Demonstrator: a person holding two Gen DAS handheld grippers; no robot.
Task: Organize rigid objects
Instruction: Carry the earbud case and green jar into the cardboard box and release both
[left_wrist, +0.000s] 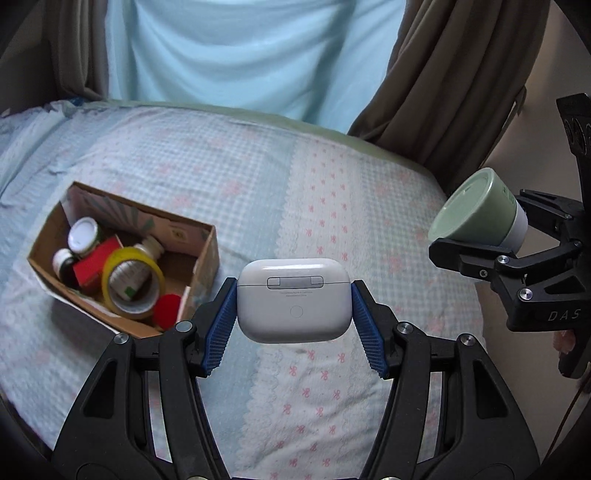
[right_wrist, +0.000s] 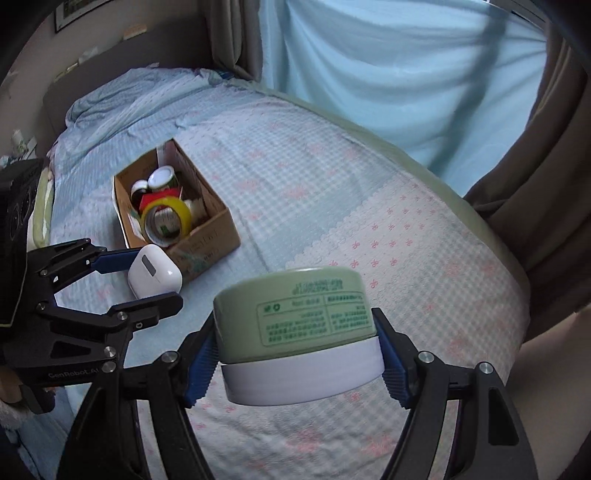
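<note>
both grippers are loaded and held above the bed (left_wrist: 258, 177), so the step in hand looks like the carry toward the box (left_wrist: 201, 245). the left gripper (left_wrist: 293, 301) has its blue pads pressed on either side of a white earbud case (left_wrist: 293, 299), jaws partly closed to the case's width, hinge side facing the camera. the right gripper (right_wrist: 297, 341) is clamped on a green jar (right_wrist: 295, 317) with a white base, tipped on its side, jaws about half open around it. the box sits on the bedspread to the left of both, well clear of the jar and nearer the case; it already holds a yellow tape roll (left_wrist: 133, 282), a red carton (left_wrist: 94, 269), a red lid (left_wrist: 168, 308) and a few small bottles. next, i'd judge, each load must be brought over the box opening and lowered. free space is scant, mostly at the near right corner, so the drops should go one at a time, the case first as it's closer.
</note>
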